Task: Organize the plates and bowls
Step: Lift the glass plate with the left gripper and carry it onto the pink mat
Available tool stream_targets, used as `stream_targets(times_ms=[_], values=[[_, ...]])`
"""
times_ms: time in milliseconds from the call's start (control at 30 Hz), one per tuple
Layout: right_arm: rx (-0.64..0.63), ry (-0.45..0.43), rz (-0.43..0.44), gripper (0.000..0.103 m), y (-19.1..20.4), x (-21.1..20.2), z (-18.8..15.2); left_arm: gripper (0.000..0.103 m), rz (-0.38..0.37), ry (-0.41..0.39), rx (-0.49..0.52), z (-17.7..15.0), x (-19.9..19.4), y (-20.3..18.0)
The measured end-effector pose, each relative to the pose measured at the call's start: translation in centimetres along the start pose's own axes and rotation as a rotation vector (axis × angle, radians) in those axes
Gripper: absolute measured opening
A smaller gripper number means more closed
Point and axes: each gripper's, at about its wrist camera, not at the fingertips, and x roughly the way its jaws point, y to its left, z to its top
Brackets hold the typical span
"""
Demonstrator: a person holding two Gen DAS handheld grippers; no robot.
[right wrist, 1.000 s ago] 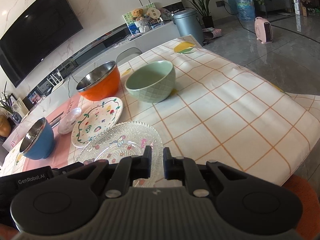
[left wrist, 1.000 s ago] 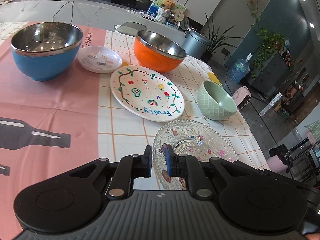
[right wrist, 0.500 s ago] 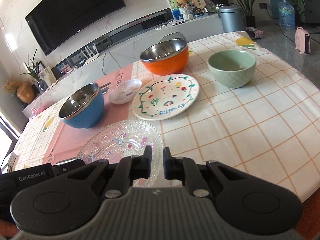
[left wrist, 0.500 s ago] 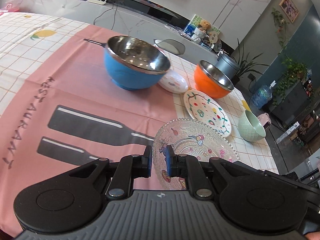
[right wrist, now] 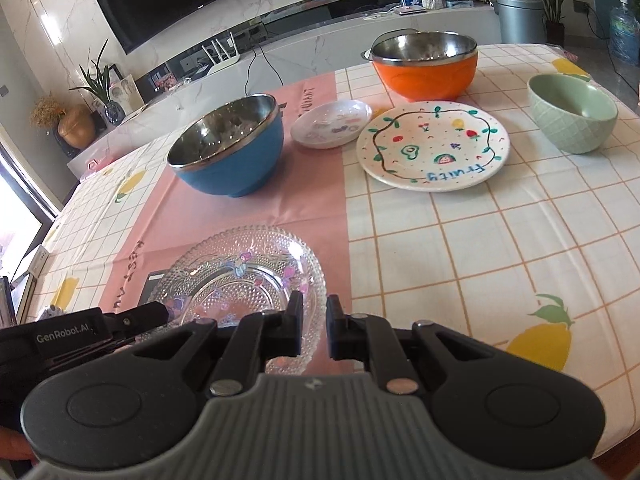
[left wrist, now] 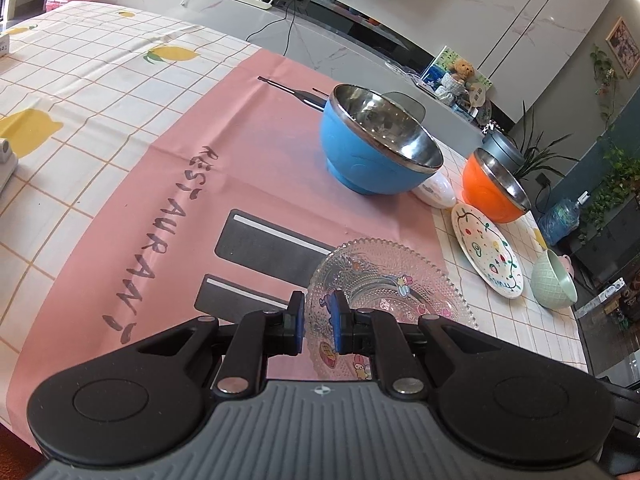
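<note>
A clear glass plate (left wrist: 384,284) with cartoon stickers is held above the pink cloth; it also shows in the right wrist view (right wrist: 244,272). My left gripper (left wrist: 319,322) is shut on its near rim. My right gripper (right wrist: 311,330) is shut on the rim at the plate's right side. Behind stand a blue bowl (right wrist: 228,148), a small white saucer (right wrist: 331,124), a white "Fruity" plate (right wrist: 434,145), an orange bowl (right wrist: 426,64) and a green bowl (right wrist: 572,118). The left gripper's body (right wrist: 72,340) shows at the lower left of the right wrist view.
The table has a checked lemon cloth (right wrist: 500,248) with a pink "Restaurant" runner (left wrist: 160,200). The table's right edge (right wrist: 624,420) is near the right gripper. A white object (left wrist: 6,160) sits at the far left. A TV console stands behind the table.
Both grippers have carried the glass plate leftward, from the checked cloth beside the Fruity plate to over the pink runner. Both views have swung left.
</note>
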Motion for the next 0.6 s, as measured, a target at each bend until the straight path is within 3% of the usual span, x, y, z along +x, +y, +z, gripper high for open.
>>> stream_targets(times_ms=[600], values=[[-0.010, 0.043, -0.013, 0.010, 0.4, 1.4, -0.1, 0.015, 0.045, 0.025, 0.034, 0.1, 0.8, -0.2]])
